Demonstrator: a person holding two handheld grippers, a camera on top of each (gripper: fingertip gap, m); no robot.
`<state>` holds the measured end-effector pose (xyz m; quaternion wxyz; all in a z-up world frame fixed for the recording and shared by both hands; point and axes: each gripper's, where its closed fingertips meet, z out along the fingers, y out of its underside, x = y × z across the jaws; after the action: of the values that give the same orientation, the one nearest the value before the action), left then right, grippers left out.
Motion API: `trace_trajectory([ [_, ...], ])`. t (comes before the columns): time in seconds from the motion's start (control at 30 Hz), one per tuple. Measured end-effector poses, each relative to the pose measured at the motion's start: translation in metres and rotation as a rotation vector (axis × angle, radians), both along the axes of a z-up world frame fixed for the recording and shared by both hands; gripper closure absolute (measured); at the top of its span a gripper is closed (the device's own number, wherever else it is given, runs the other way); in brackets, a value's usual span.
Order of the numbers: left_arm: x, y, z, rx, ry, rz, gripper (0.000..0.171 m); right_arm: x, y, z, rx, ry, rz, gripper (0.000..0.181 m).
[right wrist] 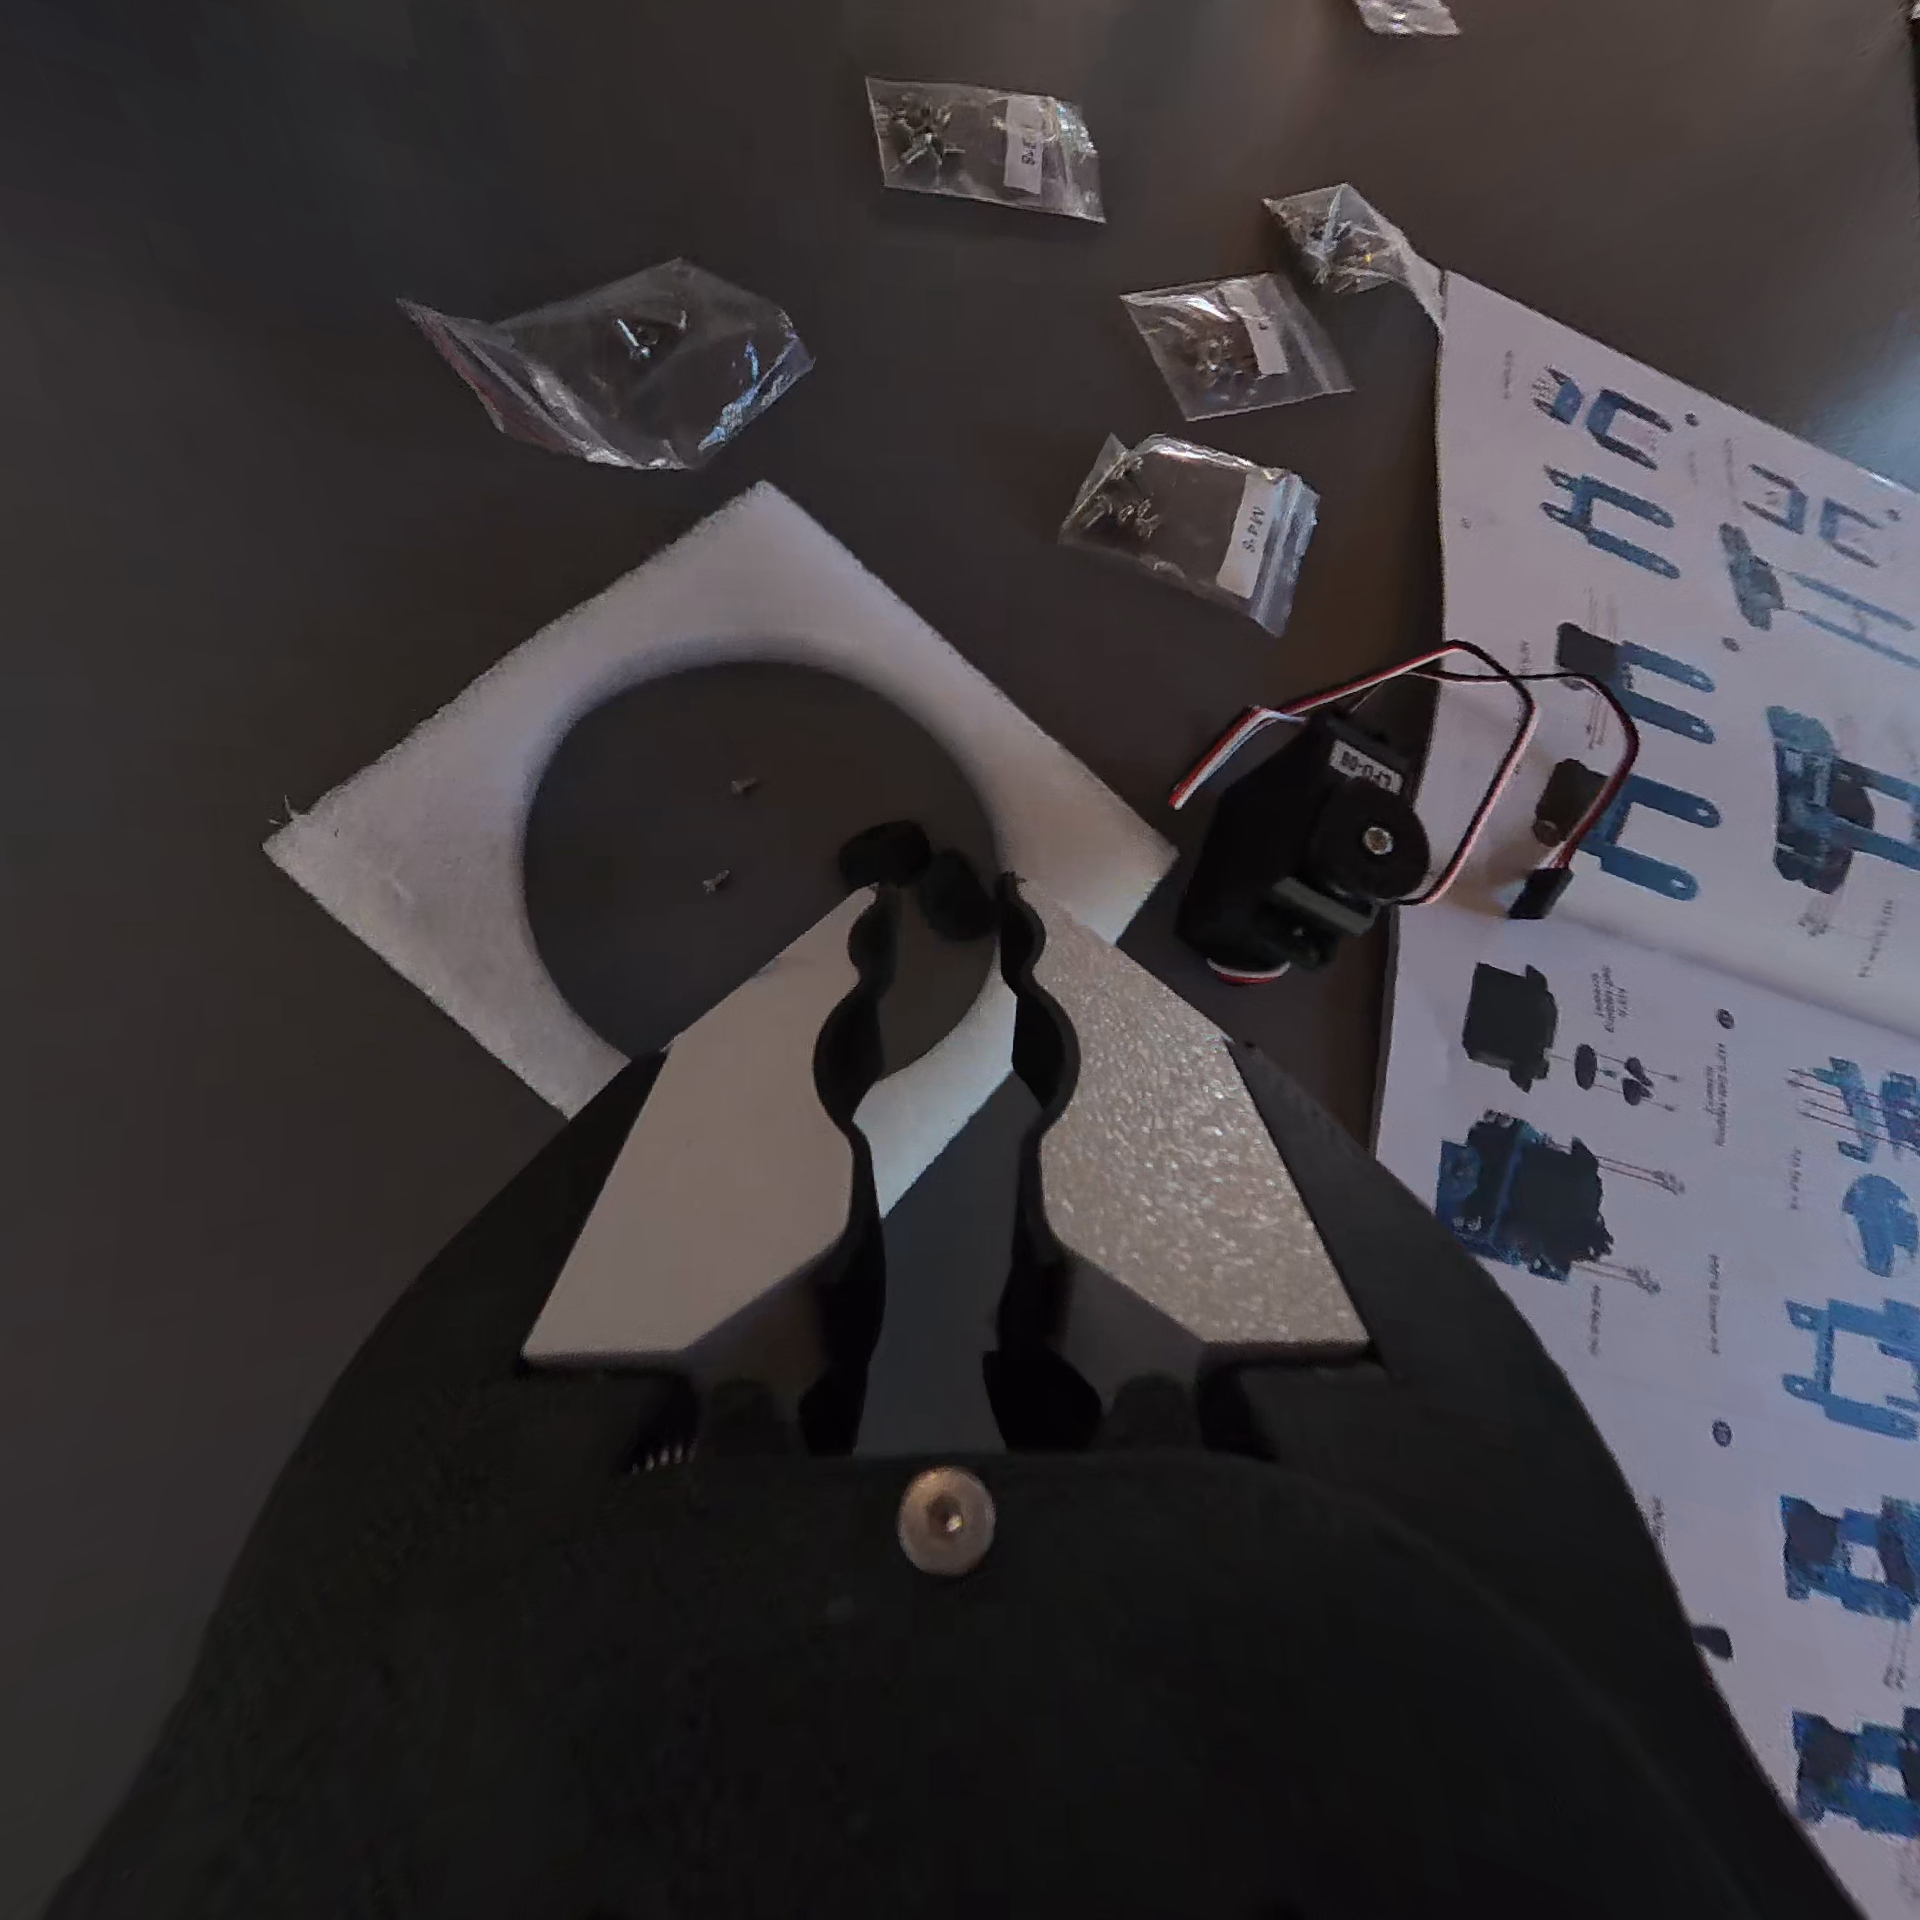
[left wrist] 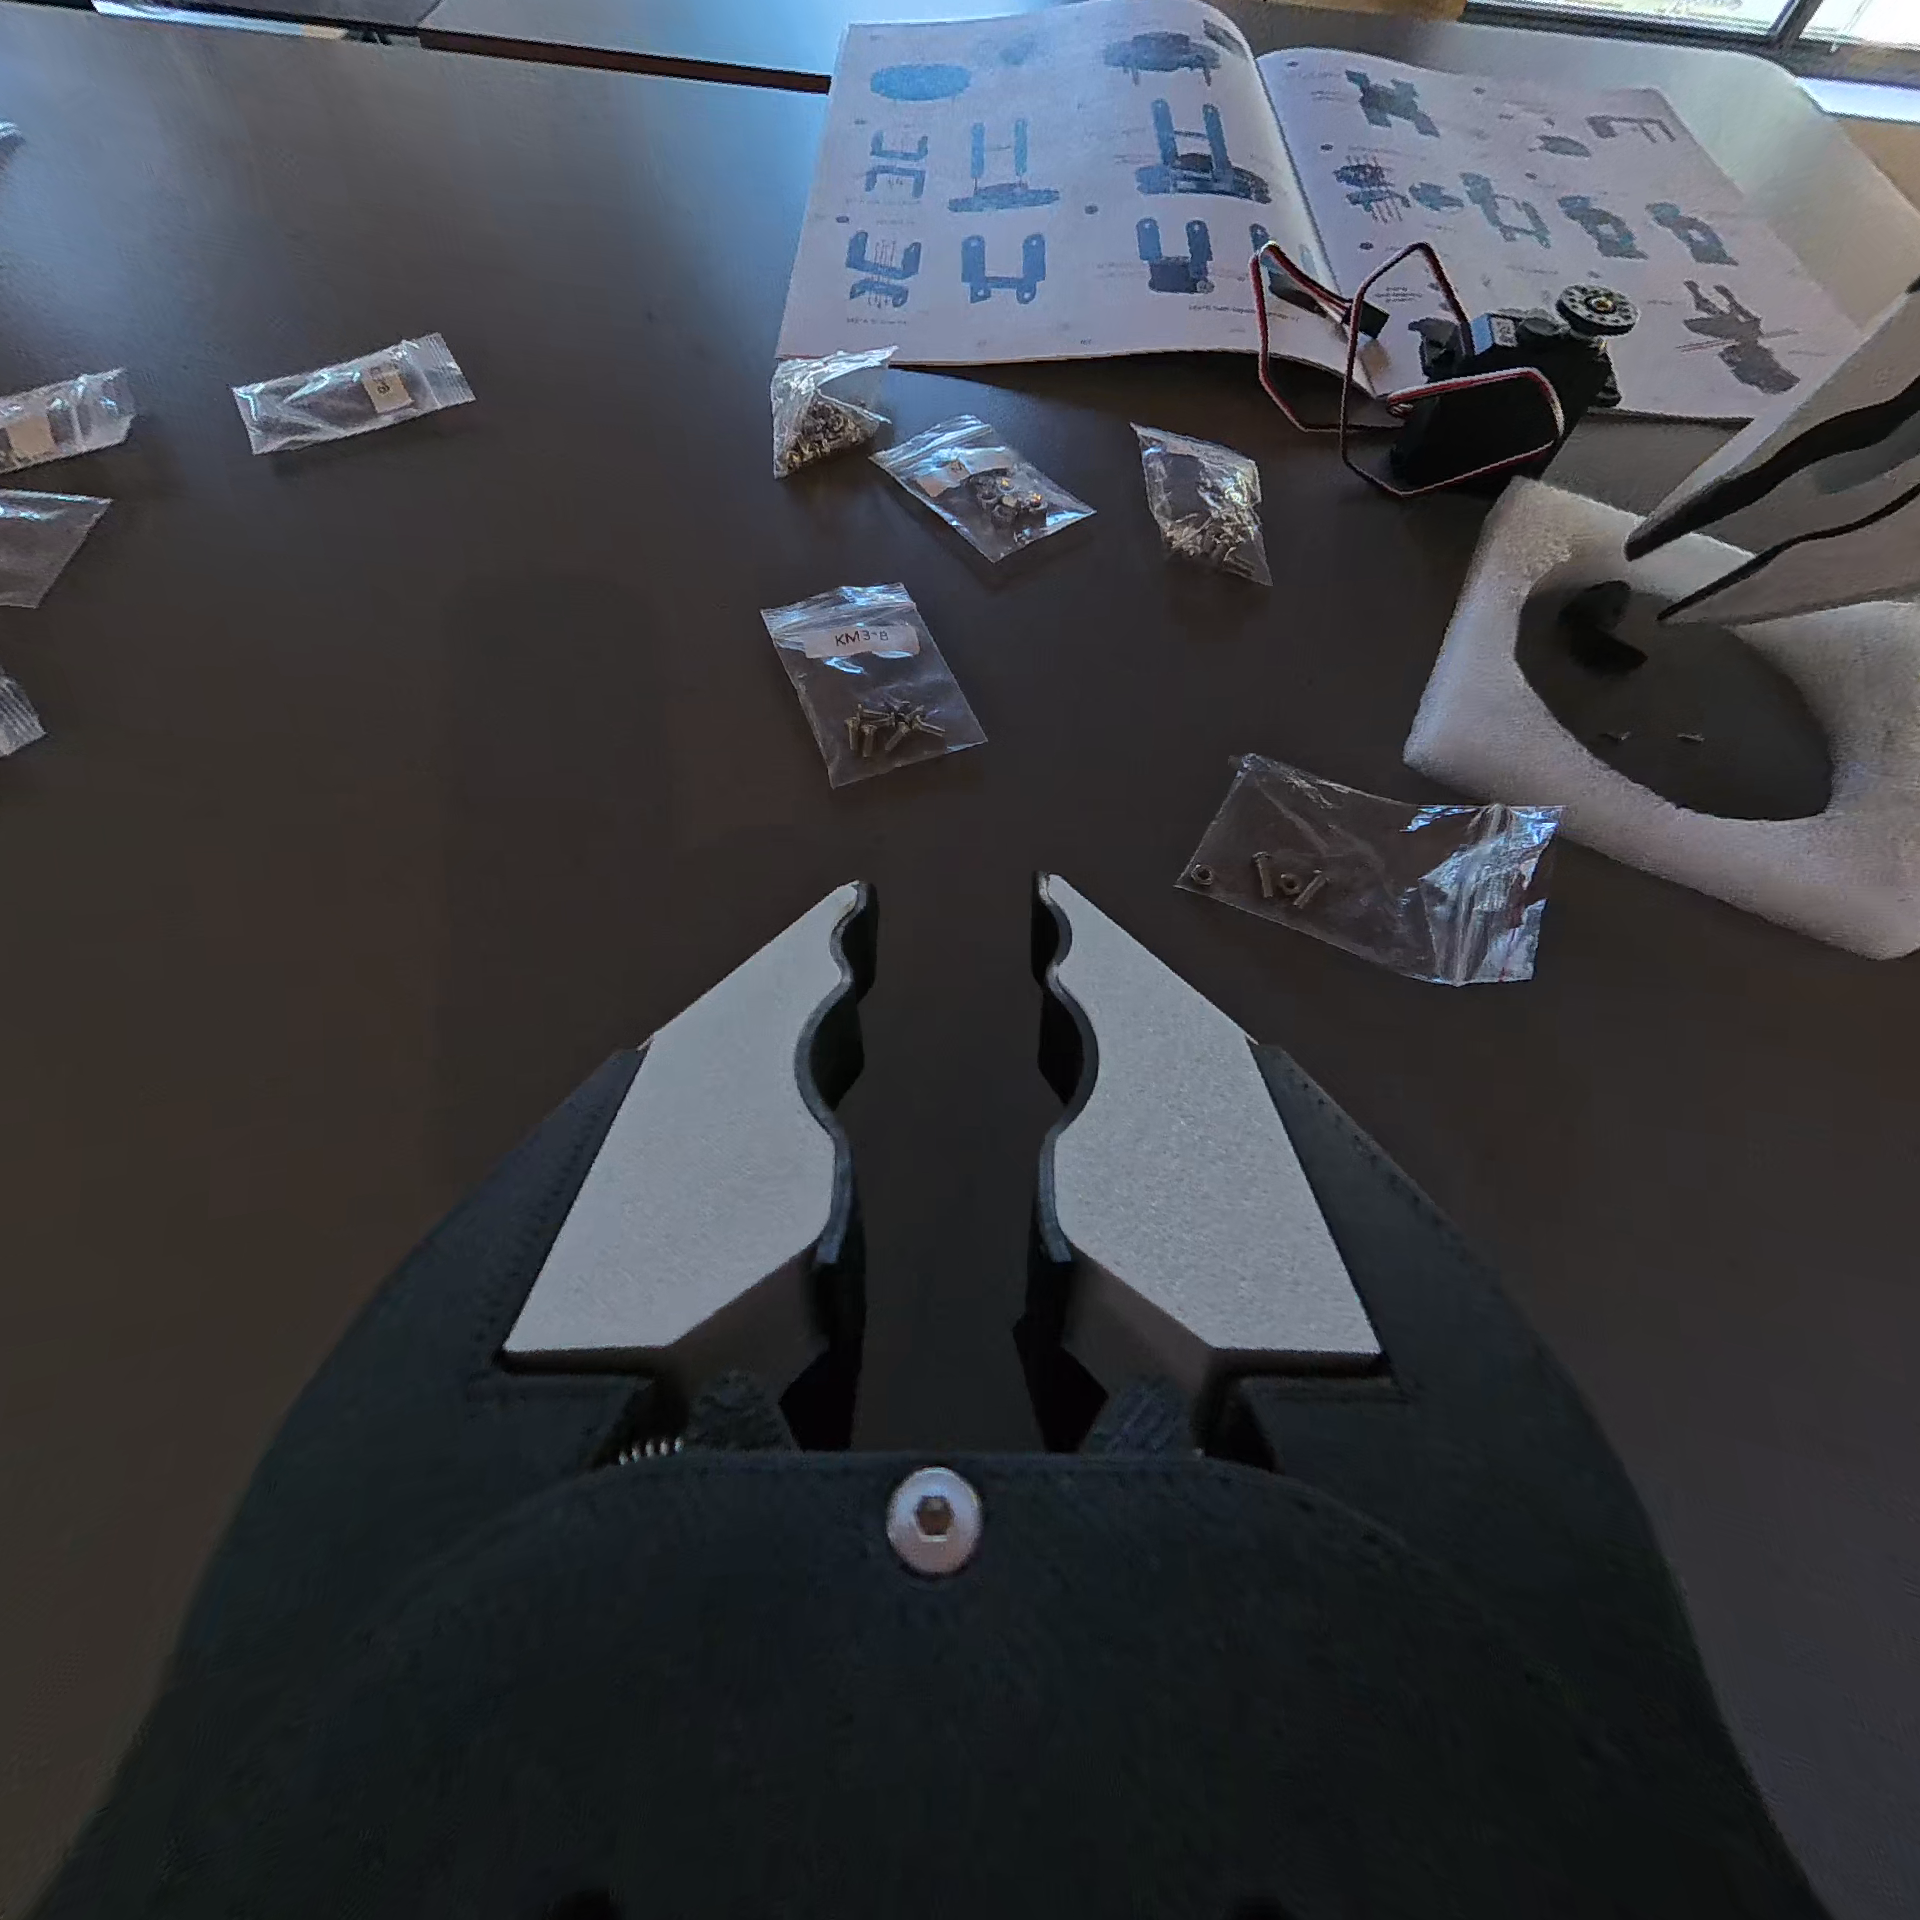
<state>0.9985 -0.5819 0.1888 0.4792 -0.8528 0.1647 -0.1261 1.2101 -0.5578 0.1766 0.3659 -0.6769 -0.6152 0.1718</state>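
My left gripper (left wrist: 956, 894) is open and empty, low over the dark table (left wrist: 416, 831). Nearest to it are a clear bag of screws (left wrist: 873, 696) ahead and a crumpled clear bag (left wrist: 1371, 873) to the right. My right gripper (right wrist: 940, 894) is open over a white foam square (right wrist: 436, 831) with a round cutout. Its tips reach two small black parts (right wrist: 883, 847) lying in the cutout, one of them between the tips. The right gripper also shows in the left wrist view (left wrist: 1647, 584), above the foam (left wrist: 1507, 582).
A black servo (right wrist: 1320, 831) with red, white and black wires lies beside the foam, partly on an open instruction booklet (right wrist: 1662, 1039). Several small bags of screws (right wrist: 1195, 520) lie scattered. Two tiny screws (right wrist: 744, 784) sit in the cutout. More bags (left wrist: 353, 390) lie at the left. The left gripper's tips are roughly 20 centimetres from the right gripper's.
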Motion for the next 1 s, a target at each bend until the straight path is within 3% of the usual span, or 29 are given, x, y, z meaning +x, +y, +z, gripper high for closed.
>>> trace_trajectory([
  [0.13,0.0,0.0,0.0,0.003,0.002,0.001,0.145,0.0,-0.002,-0.007,-0.064,-0.072,0.053,0.167],
  [0.33,0.001,0.0,0.0,-0.002,0.004,-0.001,0.146,-0.003,0.004,-0.007,-0.024,-0.166,0.115,0.167],
  [0.5,0.001,-0.001,0.0,0.001,0.0,-0.005,0.147,-0.004,0.002,-0.014,-0.165,-0.225,0.165,0.165],
  [0.73,0.004,-0.001,-0.002,-0.014,0.011,-0.023,0.149,0.0,0.004,-0.015,-0.215,-0.224,0.088,0.169],
  [1.0,0.016,-0.001,0.007,0.023,-0.046,-0.086,0.151,0.007,-0.001,-0.003,-0.042,-0.101,0.031,0.171],
])
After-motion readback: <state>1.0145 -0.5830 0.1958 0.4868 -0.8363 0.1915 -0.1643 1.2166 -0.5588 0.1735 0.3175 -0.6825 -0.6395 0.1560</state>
